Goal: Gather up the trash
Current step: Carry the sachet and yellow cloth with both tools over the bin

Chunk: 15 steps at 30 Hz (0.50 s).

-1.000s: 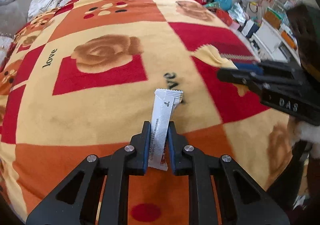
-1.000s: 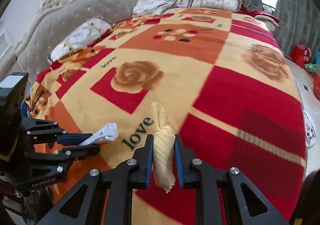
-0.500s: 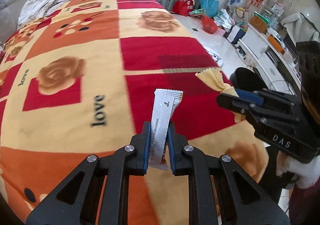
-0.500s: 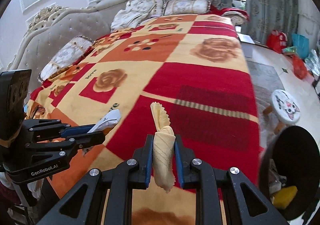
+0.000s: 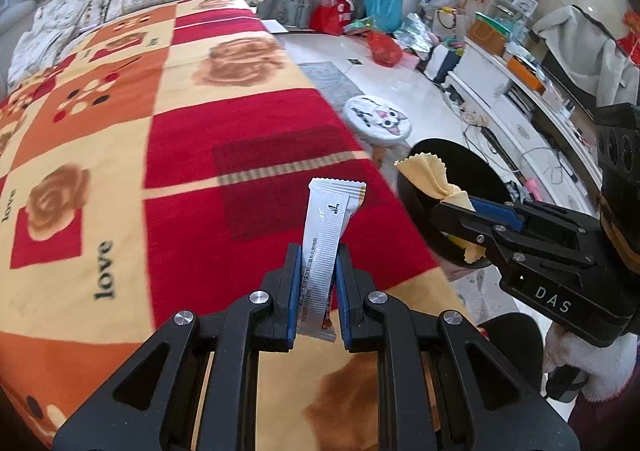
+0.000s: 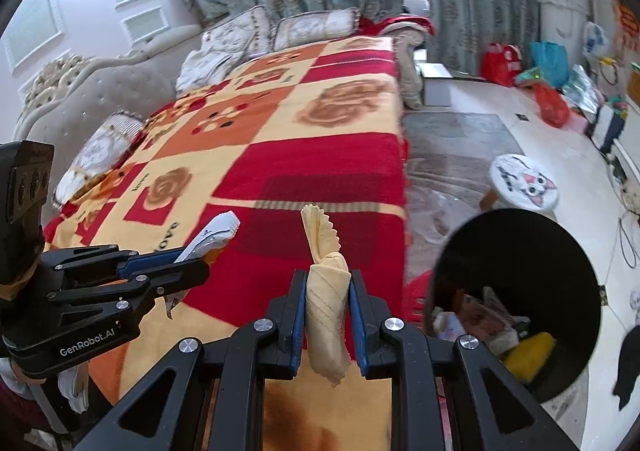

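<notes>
My left gripper is shut on a white sachet wrapper that stands upright between its pads, above the bed's front right corner. It also shows in the right wrist view with the wrapper. My right gripper is shut on a twisted yellow cloth scrap. In the left wrist view it holds the cloth in front of a black trash bin. The bin stands on the floor right of the bed, with trash inside.
A bed with a red, orange and yellow rose blanket fills the left. A small cat-face stool stands on the floor beyond the bin. Bags and clutter line the far right wall, and pillows lie at the headboard.
Both grippers have swung to the right, off the middle of the bed toward its right edge. The black bin has come much closer in both views. Both grips are unchanged.
</notes>
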Each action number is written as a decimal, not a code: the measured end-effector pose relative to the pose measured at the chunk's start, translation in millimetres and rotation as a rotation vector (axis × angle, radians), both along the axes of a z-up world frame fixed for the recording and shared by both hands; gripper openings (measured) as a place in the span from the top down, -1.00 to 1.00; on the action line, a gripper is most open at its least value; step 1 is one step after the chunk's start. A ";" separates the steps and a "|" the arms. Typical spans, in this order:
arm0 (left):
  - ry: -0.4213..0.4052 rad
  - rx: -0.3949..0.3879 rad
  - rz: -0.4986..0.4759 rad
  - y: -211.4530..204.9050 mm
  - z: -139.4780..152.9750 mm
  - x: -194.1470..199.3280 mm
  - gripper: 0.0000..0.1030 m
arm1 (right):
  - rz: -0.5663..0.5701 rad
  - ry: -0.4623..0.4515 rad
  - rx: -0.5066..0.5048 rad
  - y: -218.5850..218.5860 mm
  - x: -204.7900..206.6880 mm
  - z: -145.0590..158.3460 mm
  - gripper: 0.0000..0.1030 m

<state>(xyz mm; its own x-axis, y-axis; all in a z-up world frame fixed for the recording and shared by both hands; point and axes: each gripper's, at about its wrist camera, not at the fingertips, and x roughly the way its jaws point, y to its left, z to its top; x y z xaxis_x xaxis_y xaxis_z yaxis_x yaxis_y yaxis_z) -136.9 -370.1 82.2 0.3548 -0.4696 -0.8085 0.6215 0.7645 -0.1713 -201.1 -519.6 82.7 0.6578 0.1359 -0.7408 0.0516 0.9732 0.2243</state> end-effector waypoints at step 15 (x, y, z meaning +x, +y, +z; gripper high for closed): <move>0.030 -0.026 -0.050 -53.8 -0.6 -5.8 0.73 | -0.105 0.004 0.012 -51.3 -23.8 -2.7 0.63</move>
<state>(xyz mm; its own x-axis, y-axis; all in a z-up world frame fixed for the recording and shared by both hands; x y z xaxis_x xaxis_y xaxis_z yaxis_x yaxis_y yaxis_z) -142.6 -424.0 81.6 0.3061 -0.5071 -0.8057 0.6527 0.7279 -0.2102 -224.9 -570.9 80.0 0.6657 0.0755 -0.7424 0.1541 0.9595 0.2358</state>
